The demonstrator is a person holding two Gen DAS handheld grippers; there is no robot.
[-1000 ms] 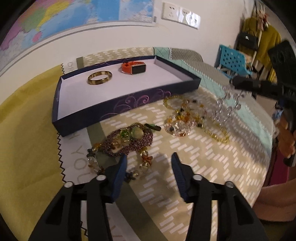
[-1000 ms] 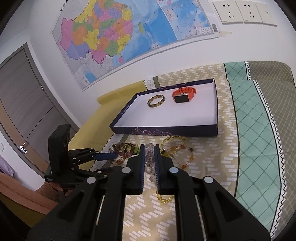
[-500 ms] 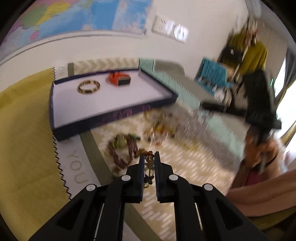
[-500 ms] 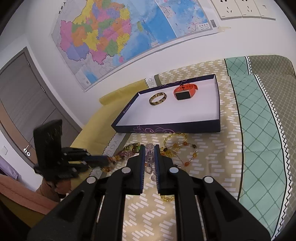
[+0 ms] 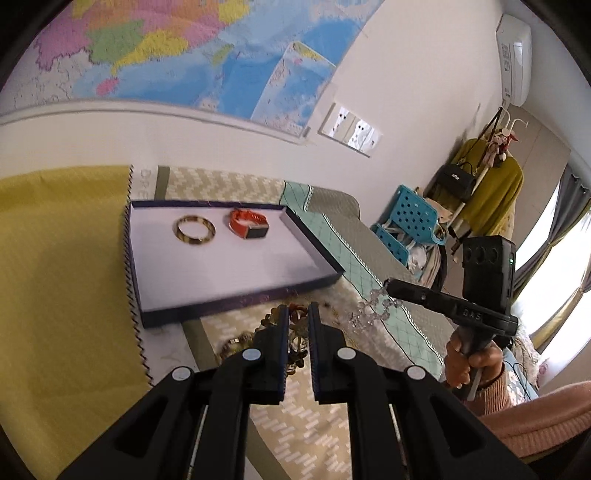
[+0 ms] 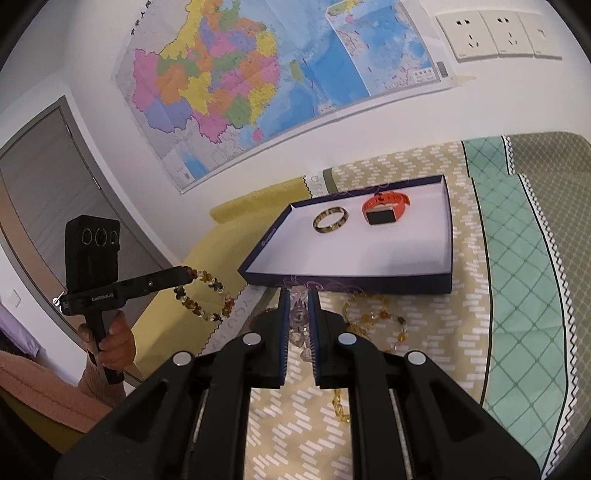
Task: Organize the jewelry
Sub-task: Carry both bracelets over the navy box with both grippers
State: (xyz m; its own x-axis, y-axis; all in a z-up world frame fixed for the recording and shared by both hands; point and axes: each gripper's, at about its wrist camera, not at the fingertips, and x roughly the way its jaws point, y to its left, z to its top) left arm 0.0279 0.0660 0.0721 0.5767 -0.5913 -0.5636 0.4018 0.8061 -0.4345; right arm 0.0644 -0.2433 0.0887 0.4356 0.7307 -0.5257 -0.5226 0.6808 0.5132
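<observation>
A bed covered with a patterned quilt (image 6: 413, 373) serves as the work surface; the quilt is beige with short white dashes, with a teal diamond-stitched band (image 6: 517, 280) and a grey-green zigzag panel on one side, and a plain yellow cloth (image 5: 55, 280) on the other. A dark blue tray (image 6: 448, 254) with a white floor lies on the quilt near the wall; inside it, apart from each other, are a gold bangle (image 6: 331, 220) and an orange watch (image 6: 384, 210). On the quilt in front of the tray lies a loose yellow bead necklace (image 6: 373, 317). The left gripper (image 5: 296, 314) has its jaws pinched on an amber bead bracelet (image 6: 207, 299), which hangs in the air clear of the quilt; the right gripper (image 6: 296, 299) has its jaws pinched on a clear crystal bracelet (image 5: 369, 306), which is likewise off the surface. Each gripper is held by a hand (image 6: 114, 343) in a pink sleeve. On the white wall hang a coloured map (image 6: 266, 81) and a row of sockets (image 6: 498, 31); a grey door (image 6: 48, 184) stands at one end of the room; at the other, a coat rack with a yellow garment (image 5: 491, 199), blue plastic crates (image 5: 410, 221) and curtains at a bright window.
</observation>
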